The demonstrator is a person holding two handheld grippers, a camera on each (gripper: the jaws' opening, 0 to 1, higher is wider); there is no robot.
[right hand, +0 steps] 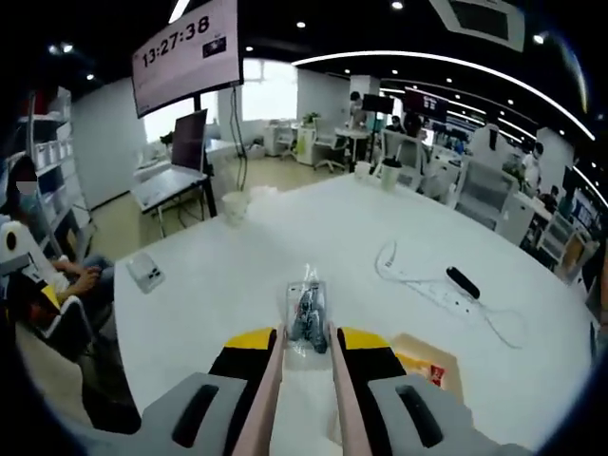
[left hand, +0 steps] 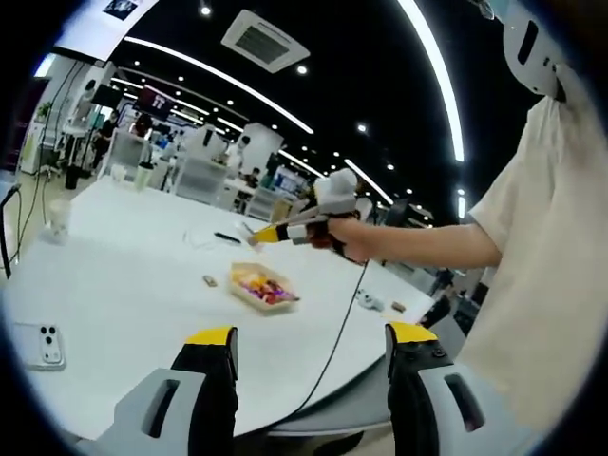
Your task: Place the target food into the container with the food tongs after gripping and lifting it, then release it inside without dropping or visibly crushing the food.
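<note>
— Office hall, black ceiling with strip lights, and a big white table (left hand: 123,285) in the middle. What lies on it?

— From the left gripper view: a tray (left hand: 260,288) of wrapped food near the far edge, a small brown piece (left hand: 210,281) just beside it, a phone (left hand: 44,344) at the near left, a cup (left hand: 58,220) further back, and a black cable (left hand: 334,342) running off the table edge.

— And the left gripper (left hand: 311,353)?

— Its jaws stand wide apart with nothing between them, hanging over the near edge of the table.

— The other one?

— In that same view a hand (left hand: 349,238) holds the right gripper (left hand: 256,234) above the table, beyond the tray. A person in a pale shirt fills the right side.

— What does the right gripper view give?

— The right gripper (right hand: 305,340) is closed on tongs (right hand: 269,399): two pale arms run up between the yellow-tipped jaws, pressed inward. Ahead of the tips sits a clear container (right hand: 307,318) with something dark in it; I cannot tell whether the tongs touch it.

— Where's the food?

— In the tray (right hand: 425,366), at the lower right of that view, just beside the jaw. Nothing sits between the tong tips that I can make out.

— Anything else?

— A white power strip (right hand: 429,290) with a black object (right hand: 463,281) on it, a cup (right hand: 234,206), a small device (right hand: 145,271) at the left edge, and a wall screen (right hand: 186,49) reading 13:27:38.
</note>
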